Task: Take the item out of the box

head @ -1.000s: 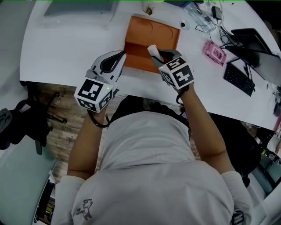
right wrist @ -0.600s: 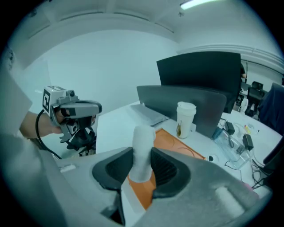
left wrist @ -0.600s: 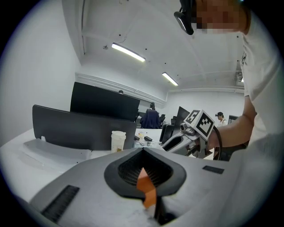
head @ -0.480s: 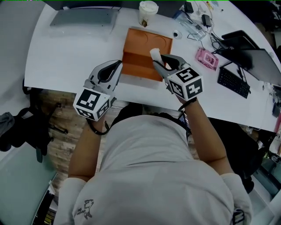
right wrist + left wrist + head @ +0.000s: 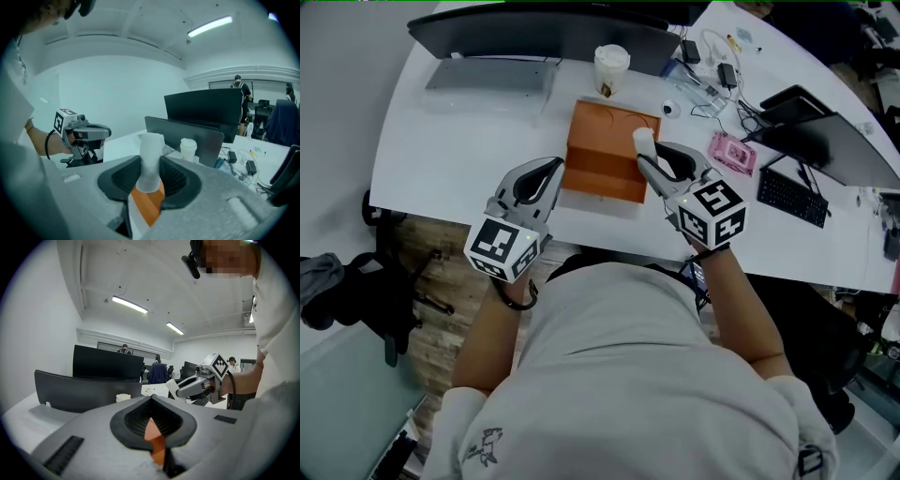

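Found right tool point(image 5: 649, 161) clamped on white cylinder item point(image 5: 643, 141), pads on its lower end. Read long axis as running out along jaws, tip pointing far. Placed item above right edge of orange box point(image 5: 600, 155) — lifted clear, not inside. Found left tool point(image 5: 551, 171) closed, empty, just beside box's near left corner, at near edge of counter point(image 5: 459, 131). Judged right tool sole carrier. Against earlier frame — noted item shifted from over box's middle toward right edge; left tool unmoved beside box.

White cylinder point(image 5: 151, 157), perhaps foam, upright in the hand-held gripper point(image 5: 150, 180)
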`<control>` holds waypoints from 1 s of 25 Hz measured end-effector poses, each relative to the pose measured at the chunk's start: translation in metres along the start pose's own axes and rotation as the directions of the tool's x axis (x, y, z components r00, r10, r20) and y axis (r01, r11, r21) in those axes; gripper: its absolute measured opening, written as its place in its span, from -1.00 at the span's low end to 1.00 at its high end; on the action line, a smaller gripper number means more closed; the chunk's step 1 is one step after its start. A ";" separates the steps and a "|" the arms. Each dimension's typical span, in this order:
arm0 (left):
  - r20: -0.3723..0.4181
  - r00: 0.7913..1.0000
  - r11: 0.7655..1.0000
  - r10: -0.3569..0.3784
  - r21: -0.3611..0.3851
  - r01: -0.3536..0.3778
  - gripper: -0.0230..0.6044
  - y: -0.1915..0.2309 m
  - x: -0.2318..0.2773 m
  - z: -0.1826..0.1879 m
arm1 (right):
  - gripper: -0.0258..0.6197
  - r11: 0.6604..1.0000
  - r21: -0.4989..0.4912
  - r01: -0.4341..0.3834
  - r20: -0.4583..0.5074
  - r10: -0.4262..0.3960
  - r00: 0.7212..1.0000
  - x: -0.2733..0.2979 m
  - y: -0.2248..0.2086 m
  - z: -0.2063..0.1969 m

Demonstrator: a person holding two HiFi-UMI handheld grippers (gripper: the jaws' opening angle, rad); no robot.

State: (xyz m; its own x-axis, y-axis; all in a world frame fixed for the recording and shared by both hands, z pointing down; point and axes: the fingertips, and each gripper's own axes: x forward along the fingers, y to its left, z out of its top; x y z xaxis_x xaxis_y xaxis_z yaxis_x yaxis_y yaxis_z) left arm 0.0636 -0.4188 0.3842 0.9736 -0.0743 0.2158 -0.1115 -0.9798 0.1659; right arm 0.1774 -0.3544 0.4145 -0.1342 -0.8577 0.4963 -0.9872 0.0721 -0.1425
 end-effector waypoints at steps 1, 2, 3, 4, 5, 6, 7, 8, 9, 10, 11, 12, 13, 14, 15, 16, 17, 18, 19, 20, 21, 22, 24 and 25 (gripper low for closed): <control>0.006 1.000 1.000 0.001 0.006 -0.001 -0.93 -0.002 -0.001 0.005 | -0.52 1.000 -0.002 0.000 0.015 0.000 1.000 -0.005 0.000 0.005; 0.012 1.000 1.000 0.001 0.012 -0.002 -0.93 -0.004 -0.002 0.011 | -0.52 1.000 -0.004 0.000 0.029 0.000 1.000 -0.009 0.001 0.010; 0.018 1.000 1.000 0.001 0.018 -0.002 -0.93 -0.007 -0.003 0.016 | -0.52 1.000 -0.005 0.000 0.044 0.000 0.999 -0.014 0.001 0.015; 0.024 1.000 1.000 0.001 0.024 -0.002 -0.93 -0.009 -0.004 0.021 | -0.52 1.000 -0.007 0.000 0.058 0.000 0.998 -0.019 0.001 0.020; 0.031 1.000 1.000 0.001 0.031 -0.002 -0.93 -0.011 -0.005 0.026 | -0.52 1.000 -0.009 0.002 0.073 -0.001 0.997 -0.024 0.002 0.025; 0.038 0.999 0.999 0.002 0.037 -0.003 -0.93 -0.014 -0.006 0.031 | -0.52 1.000 -0.012 0.003 0.087 -0.002 0.996 -0.029 0.002 0.031; 0.044 0.999 0.999 0.003 0.042 -0.005 -0.93 -0.016 -0.007 0.036 | -0.52 1.000 -0.013 0.004 0.099 -0.002 0.995 -0.033 0.003 0.035; 0.050 0.999 0.999 0.004 0.048 -0.006 -0.93 -0.018 -0.008 0.041 | -0.52 1.000 -0.014 0.004 0.109 -0.003 0.994 -0.038 0.003 0.039; 0.055 0.998 0.999 0.005 0.053 -0.008 -0.93 -0.021 -0.009 0.044 | -0.52 1.000 -0.014 0.005 0.118 -0.003 0.993 -0.041 0.002 0.042; 0.059 0.998 0.998 0.006 0.058 -0.009 -0.93 -0.023 -0.008 0.047 | -0.52 1.000 -0.015 0.005 0.126 -0.003 0.992 -0.045 0.002 0.044; 0.063 0.998 0.998 0.007 0.062 -0.011 -0.93 -0.026 -0.008 0.050 | -0.52 1.000 -0.014 0.004 0.134 -0.002 0.991 -0.048 0.001 0.046; 0.066 0.998 0.998 0.007 0.066 -0.011 -0.93 -0.029 -0.007 0.052 | -0.52 1.000 -0.013 0.001 0.141 0.000 0.990 -0.052 0.001 0.047; 0.070 0.998 0.998 0.007 0.069 -0.011 -0.93 -0.033 -0.007 0.055 | -0.52 1.000 -0.009 -0.003 0.147 0.005 0.989 -0.055 0.000 0.048; 0.074 0.997 0.997 0.006 0.072 -0.011 -0.93 -0.037 -0.007 0.057 | -0.52 1.000 -0.003 -0.010 0.152 0.010 0.988 -0.058 0.000 0.047; 0.079 0.997 0.997 0.005 0.075 -0.011 -0.93 -0.042 -0.007 0.060 | -0.52 1.000 0.004 -0.017 0.156 0.016 0.988 -0.061 0.000 0.046; 0.083 0.997 0.997 0.004 0.077 -0.010 -0.93 -0.048 -0.006 0.062 | -0.52 1.000 0.010 -0.023 0.160 0.021 0.987 -0.065 0.000 0.045; 0.087 0.996 0.997 0.004 0.078 -0.010 -0.93 -0.053 -0.006 0.063 | -0.52 1.000 0.012 -0.028 0.164 0.025 0.986 -0.070 -0.001 0.043; 0.091 0.996 0.997 0.004 0.079 -0.012 -0.93 -0.059 -0.005 0.065 | -0.52 0.999 0.011 -0.031 0.168 0.029 0.985 -0.075 -0.001 0.042; 0.093 0.996 0.997 0.006 0.080 -0.014 -0.93 -0.065 -0.006 0.065 | -0.52 0.999 0.008 -0.036 0.173 0.034 0.984 -0.080 0.000 0.040; 0.095 0.995 0.997 0.009 0.079 -0.017 -0.93 -0.071 -0.006 0.065 | -0.52 0.999 0.005 -0.041 0.178 0.039 0.983 -0.086 0.002 0.039; 0.097 0.995 0.997 0.012 0.078 -0.020 -0.93 -0.078 -0.007 0.064 | -0.52 0.999 0.001 -0.046 0.183 0.045 0.982 -0.093 0.004 0.037; 0.099 0.995 0.997 0.015 0.077 -0.023 -0.93 -0.086 -0.008 0.063 | -0.52 0.999 -0.004 -0.051 0.188 0.051 0.981 -0.101 0.006 0.035; 0.103 0.994 0.997 0.021 0.073 -0.029 -0.93 -0.103 -0.010 0.061 | -0.52 0.998 -0.015 -0.061 0.199 0.062 0.978 -0.117 0.011 0.029; 0.104 0.994 0.997 0.025 0.071 -0.032 -0.93 -0.112 -0.010 0.059 | -0.52 0.998 -0.021 -0.065 0.204 0.068 0.977 -0.125 0.013 0.026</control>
State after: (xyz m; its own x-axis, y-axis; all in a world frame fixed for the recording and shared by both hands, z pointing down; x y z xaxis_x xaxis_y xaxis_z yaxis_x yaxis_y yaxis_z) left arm 0.0777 -0.3190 0.3062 0.9859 -0.1172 0.1191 -0.1283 -0.9876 0.0900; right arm 0.1836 -0.2596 0.3284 -0.1809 -0.9364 0.3006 -0.9779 0.1385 -0.1569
